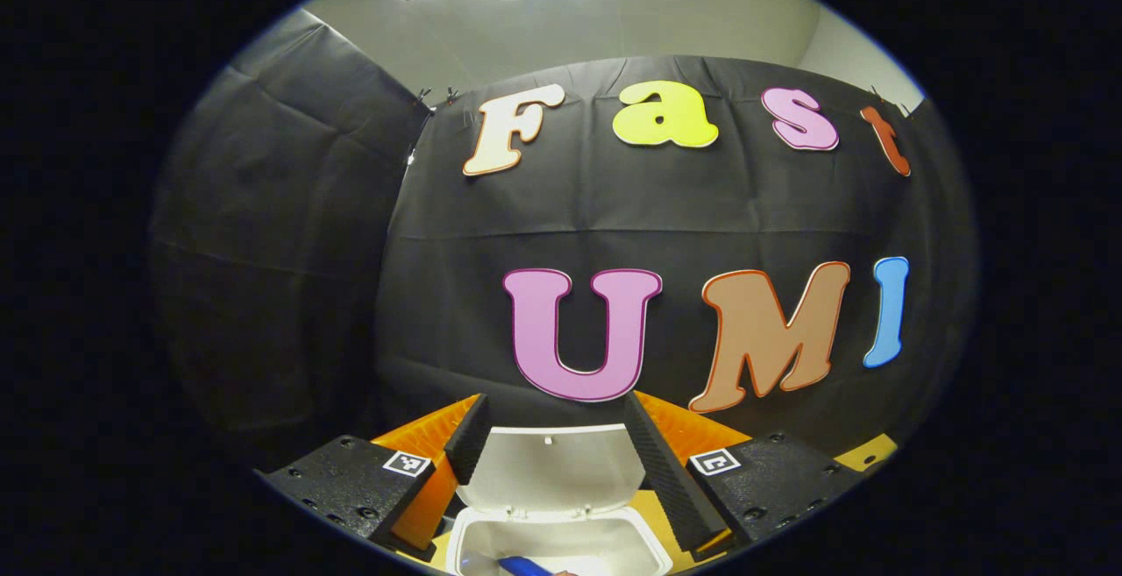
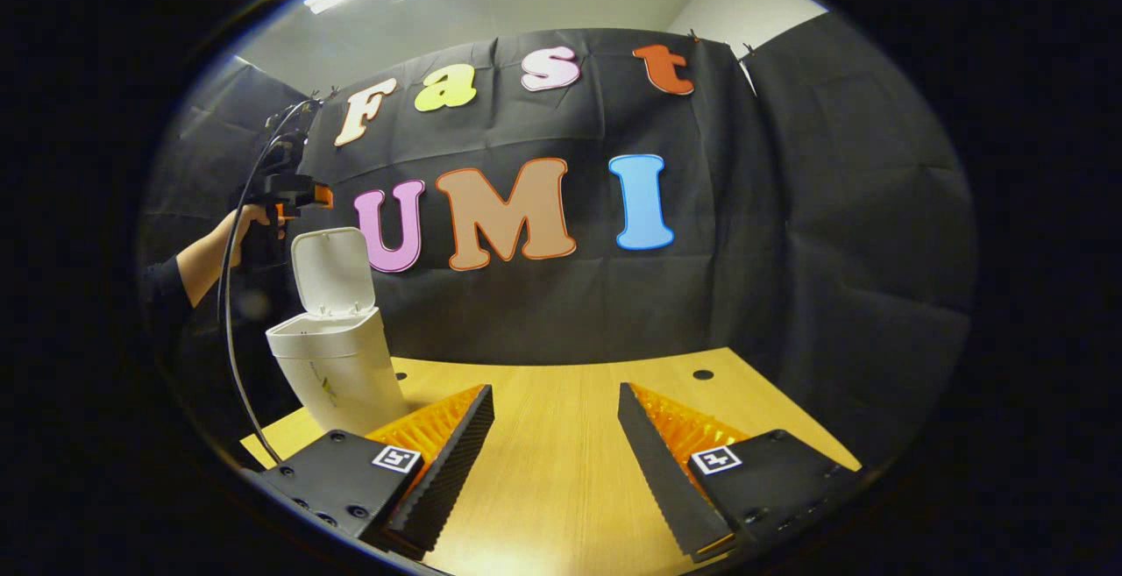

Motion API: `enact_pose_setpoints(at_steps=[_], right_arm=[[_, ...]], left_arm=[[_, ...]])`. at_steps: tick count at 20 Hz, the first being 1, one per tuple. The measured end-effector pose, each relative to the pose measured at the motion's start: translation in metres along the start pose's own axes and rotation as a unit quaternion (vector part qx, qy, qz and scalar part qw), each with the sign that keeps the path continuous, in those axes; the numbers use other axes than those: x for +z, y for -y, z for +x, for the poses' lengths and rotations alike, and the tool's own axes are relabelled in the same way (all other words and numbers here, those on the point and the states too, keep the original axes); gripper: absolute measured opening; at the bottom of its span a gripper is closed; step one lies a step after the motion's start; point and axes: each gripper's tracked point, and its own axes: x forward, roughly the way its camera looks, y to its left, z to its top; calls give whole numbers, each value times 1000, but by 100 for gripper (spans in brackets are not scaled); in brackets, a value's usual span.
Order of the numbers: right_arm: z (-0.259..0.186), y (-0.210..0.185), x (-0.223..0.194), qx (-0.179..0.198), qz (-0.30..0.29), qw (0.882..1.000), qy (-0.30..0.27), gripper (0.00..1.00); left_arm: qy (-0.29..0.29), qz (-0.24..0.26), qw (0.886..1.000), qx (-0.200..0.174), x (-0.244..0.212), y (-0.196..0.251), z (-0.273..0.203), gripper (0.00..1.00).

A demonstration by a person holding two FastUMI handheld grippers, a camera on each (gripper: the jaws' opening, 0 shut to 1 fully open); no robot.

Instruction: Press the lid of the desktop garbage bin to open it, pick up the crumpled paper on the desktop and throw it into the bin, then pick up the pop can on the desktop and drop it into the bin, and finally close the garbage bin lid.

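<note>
The white desktop bin point(image 2: 337, 374) stands on the left part of the wooden table point(image 2: 561, 480) with its lid point(image 2: 331, 271) swung upright. In the left gripper view I look down into the bin's mouth point(image 1: 561, 541) with the raised lid point(image 1: 552, 471) behind it. A blue object point(image 1: 526, 565), likely the pop can, lies inside. My left gripper point(image 1: 555, 405) hangs open just above the bin with nothing between its fingers. In the right gripper view a hand holds that left gripper point(image 2: 280, 199) above the lid. My right gripper point(image 2: 555, 392) is open and empty, low over the table to the right of the bin.
Black cloth walls close the booth behind and at both sides of the table. Two small dark holes point(image 2: 702, 374) mark the tabletop near its back edge. A cable point(image 2: 230, 313) loops down from the left gripper beside the bin.
</note>
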Motion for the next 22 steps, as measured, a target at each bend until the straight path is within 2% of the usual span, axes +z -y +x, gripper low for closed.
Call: enact_pose_setpoints(at_steps=[2,4,9,11,12,13,15,16,17,18,22], right_arm=[[-2,3,4,-11,-5,1000,9,96],[-4,8,5,-23,-11,1000,11,96],[-12,17,11,-45,-13,999,17,96],[-10,15,11,-43,-14,999,17,96],[-10,14,11,-40,-13,999,16,95],[-10,14,11,-36,-13,999,16,96],[-8,11,12,-24,-14,999,17,96],[-8,9,13,-18,-16,1000,19,92],[-8,8,16,-11,-18,1000,22,100],[-6,6,16,-5,-20,1000,24,96],[-3,1,16,20,-30,999,18,96]], left_arm=[[-1,1,1000,-1,4,-3,21,90],[-17,-20,1000,-9,-3,2,38,91],[-82,-18,997,-3,-50,-5,60,92],[-107,-27,994,0,-64,-5,51,93],[-90,-20,996,-4,-60,-5,48,92],[-101,-25,995,-9,-63,-1,44,89],[-109,-6,994,-11,-69,1,29,94],[-109,1,994,-14,-70,3,19,94],[-107,0,994,-14,-70,3,9,93],[-108,-2,994,-14,-74,4,-2,93],[-106,-1,994,-17,-93,9,-44,93]])
